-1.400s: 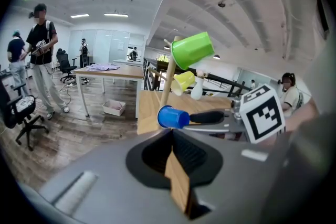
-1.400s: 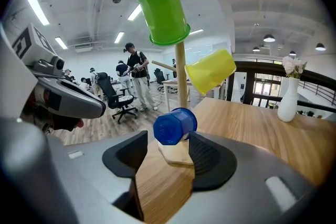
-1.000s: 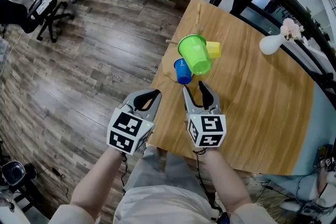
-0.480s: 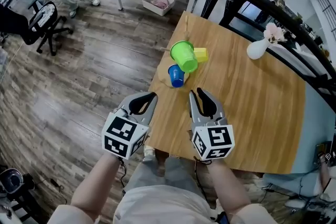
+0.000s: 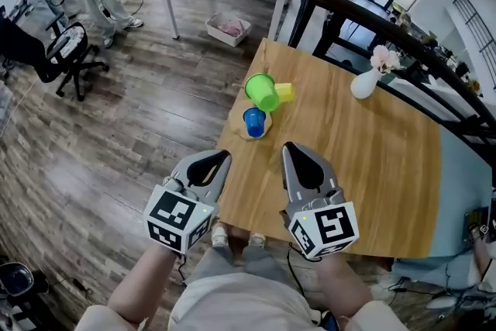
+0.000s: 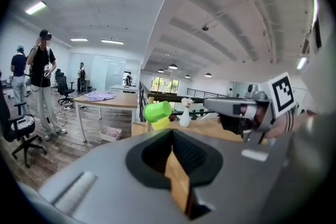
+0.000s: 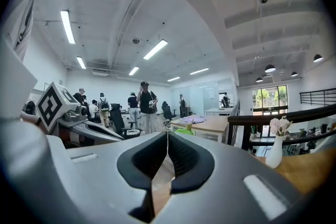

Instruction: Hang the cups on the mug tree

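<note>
Green cup, yellow cup and blue cup look hung on the mug tree ahead of the fingers, so nothing seems left; the left gripper and the just-closed right gripper are clenched on nothing.

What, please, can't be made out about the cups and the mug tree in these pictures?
- Pegs of the mug tree: head view, too small and covered by cups.
- The blue cup: missing from both gripper views, hidden below the left claw and right claw.
- The yellow cup: left gripper view, mostly behind the green cup.
- Cup handles: every view, too small.
</note>
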`<state>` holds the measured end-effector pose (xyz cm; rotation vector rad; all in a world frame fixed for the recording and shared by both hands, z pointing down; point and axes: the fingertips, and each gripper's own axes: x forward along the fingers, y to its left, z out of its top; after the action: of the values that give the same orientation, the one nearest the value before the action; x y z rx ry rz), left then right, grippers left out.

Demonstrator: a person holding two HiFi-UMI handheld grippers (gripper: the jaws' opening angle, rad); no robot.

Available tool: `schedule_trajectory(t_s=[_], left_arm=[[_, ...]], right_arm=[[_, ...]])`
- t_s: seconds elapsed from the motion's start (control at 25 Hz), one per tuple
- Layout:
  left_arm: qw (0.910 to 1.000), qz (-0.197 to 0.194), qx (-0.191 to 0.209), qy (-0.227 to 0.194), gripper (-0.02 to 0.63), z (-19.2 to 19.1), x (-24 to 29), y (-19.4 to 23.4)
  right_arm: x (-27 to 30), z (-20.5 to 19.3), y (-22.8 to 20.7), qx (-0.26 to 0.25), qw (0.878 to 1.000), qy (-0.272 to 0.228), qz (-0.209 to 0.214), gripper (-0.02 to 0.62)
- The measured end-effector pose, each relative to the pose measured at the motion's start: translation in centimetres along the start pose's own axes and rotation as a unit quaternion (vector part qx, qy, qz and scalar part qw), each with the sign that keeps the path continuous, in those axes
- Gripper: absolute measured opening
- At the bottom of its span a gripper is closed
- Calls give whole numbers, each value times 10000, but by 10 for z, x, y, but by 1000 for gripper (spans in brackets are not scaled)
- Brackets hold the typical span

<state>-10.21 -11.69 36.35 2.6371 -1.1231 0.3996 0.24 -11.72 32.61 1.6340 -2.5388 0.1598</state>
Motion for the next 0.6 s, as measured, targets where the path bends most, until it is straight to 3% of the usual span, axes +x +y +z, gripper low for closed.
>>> schedule_trajectory(t_s=[0.36, 0.6], left_arm=[[9982, 131, 314, -489, 2, 55, -47, -31], [9965, 93, 573, -602, 2, 69, -71, -51]], right_arm=[[-48, 61, 22, 97, 9987, -398, 310, 2], [-73, 72, 38, 164, 9974, -491, 505, 2]])
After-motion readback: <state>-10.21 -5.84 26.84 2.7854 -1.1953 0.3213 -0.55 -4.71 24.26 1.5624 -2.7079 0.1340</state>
